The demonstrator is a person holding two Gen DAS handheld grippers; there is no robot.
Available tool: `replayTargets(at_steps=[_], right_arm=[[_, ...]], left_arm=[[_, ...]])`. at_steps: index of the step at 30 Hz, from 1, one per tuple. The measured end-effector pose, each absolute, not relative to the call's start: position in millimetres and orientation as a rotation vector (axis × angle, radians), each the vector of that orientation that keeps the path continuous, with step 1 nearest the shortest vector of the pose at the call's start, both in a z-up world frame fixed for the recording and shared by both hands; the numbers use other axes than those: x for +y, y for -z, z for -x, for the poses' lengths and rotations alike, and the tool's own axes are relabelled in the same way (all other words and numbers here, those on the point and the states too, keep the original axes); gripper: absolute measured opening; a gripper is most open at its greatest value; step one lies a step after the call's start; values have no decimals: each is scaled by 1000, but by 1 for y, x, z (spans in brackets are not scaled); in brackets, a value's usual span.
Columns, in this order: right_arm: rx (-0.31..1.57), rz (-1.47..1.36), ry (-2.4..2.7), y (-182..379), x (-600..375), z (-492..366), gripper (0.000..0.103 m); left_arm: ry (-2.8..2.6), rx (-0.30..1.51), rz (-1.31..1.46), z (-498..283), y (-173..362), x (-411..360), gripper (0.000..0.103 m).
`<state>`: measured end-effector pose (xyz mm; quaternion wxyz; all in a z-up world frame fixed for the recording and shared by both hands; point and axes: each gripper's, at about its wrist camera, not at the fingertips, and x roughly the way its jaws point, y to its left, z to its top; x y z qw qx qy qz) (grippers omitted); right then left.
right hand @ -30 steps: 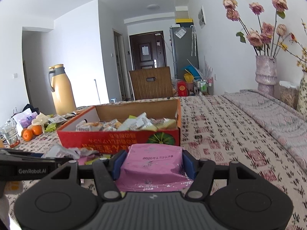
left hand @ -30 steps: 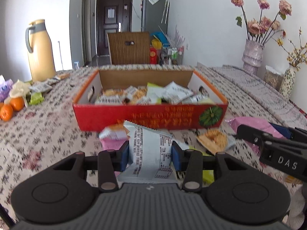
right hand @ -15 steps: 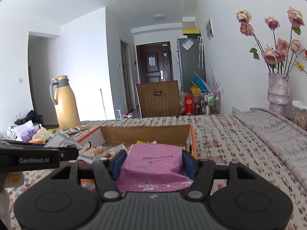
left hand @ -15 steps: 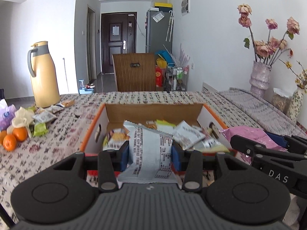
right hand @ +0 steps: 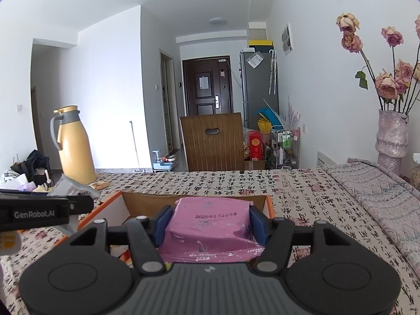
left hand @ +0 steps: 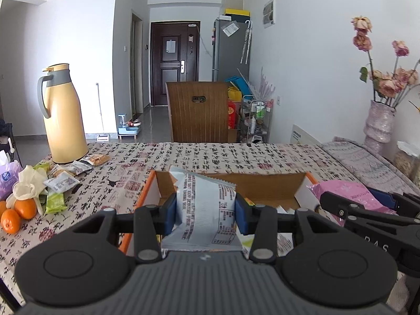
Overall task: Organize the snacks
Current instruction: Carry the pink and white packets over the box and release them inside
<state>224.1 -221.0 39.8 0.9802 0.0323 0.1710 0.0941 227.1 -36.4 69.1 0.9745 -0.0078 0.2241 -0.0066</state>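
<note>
L fingers (left hand: 168, 216): blue pads clenched on grey-white snack packet (left hand: 203, 210), one pad each side; packet upright, printed back facing cam.
R fingers (right hand: 162, 221): clenched on pink snack pack (right hand: 210, 225), pads on both flanks; date print on top face.
L gripper (left hand: 206, 216): over near edge of cardboard box (left hand: 267, 186), packet above box interior.
R gripper (right hand: 208, 223): over box too; seen from L cam at right w/ pink pack above box's right wall.
Box: orange rim, white side walls, brown inner back wall; sits on table (left hand: 210, 155) w/ patterned cloth.
Change vs 1 s ago: both grips same, packets not slipped. Box then lay ahead w/ red front face in full view; now front face gone under grippers, only far wall + rim show. Both cams higher & further fwd, more room/ceiling visible.
Table left: thermos (left hand: 63, 115), loose snack packets (left hand: 61, 182), oranges (left hand: 18, 214).
Table right: vase w/ flowers (left hand: 380, 120).
</note>
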Motion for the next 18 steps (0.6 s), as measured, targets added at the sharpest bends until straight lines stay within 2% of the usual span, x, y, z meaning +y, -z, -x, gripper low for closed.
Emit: replayTargets(at_steps=[18], right_arm=[[434, -86, -162, -7, -216, -285, 61]], left_arm=[[-20, 517, 60, -288, -28, -25, 45]])
